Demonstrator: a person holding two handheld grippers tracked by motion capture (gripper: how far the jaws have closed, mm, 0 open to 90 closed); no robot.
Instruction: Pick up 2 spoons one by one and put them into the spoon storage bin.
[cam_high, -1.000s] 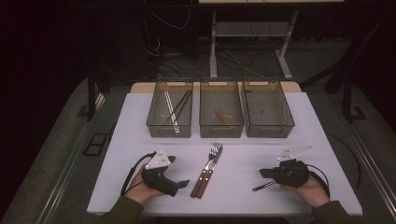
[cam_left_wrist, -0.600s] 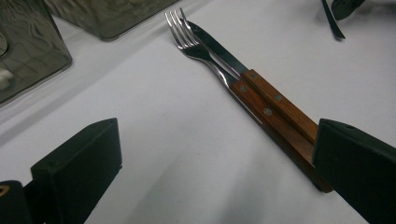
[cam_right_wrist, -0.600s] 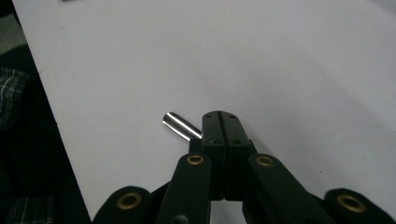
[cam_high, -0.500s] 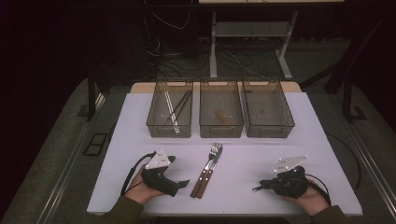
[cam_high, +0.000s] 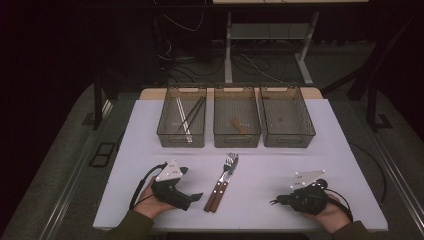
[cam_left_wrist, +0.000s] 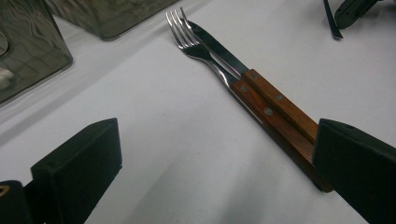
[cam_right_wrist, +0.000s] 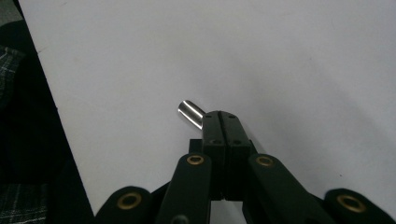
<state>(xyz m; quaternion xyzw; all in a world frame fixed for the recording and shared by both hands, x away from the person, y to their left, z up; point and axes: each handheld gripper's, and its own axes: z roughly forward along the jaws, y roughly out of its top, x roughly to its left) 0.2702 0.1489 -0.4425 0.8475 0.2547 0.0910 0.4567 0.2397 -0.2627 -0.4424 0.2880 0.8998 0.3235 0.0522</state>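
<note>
Wooden-handled fork (cam_high: 223, 178) and knife (cam_high: 218, 189) lie side by side, touching, on the white table (cam_high: 150, 130), roughly midway between my two hands and in front of the middle bin (cam_high: 236, 125). Their long axis runs from the handles near my edge up and slightly rightward to the tines and blade tip, which point at the bins. In the left gripper view the pair crosses diagonally, tines (cam_left_wrist: 180, 29) far off, handle ends (cam_left_wrist: 299, 135) close by the jaw on that view's right

My left gripper (cam_high: 192, 199) is the nearer one: it sits just left of the handle ends, its tips pointing at them, jaws spread wide with nothing between them but bare table. The handles lie just beyond and toward the outer jaw, so I judge a short slide toward the cutlery would bring one handle into the gap

My right gripper (cam_high: 274, 202) is well apart from the pair, on the far right of the table near my edge, tips aimed leftward. Its jaws are pressed together, and a slim shiny metal piece (cam_right_wrist: 190, 113) pokes out beside the tips; it seems pinched there, though I cannot tell what it is

Behind it all stand three bins: the left bin (cam_high: 181, 122) holds long thin sticks, the middle one a small brownish item, the right bin (cam_high: 286, 122) looks bare

Since the axis points away from me, I would take the handle from the side, across its width
</note>
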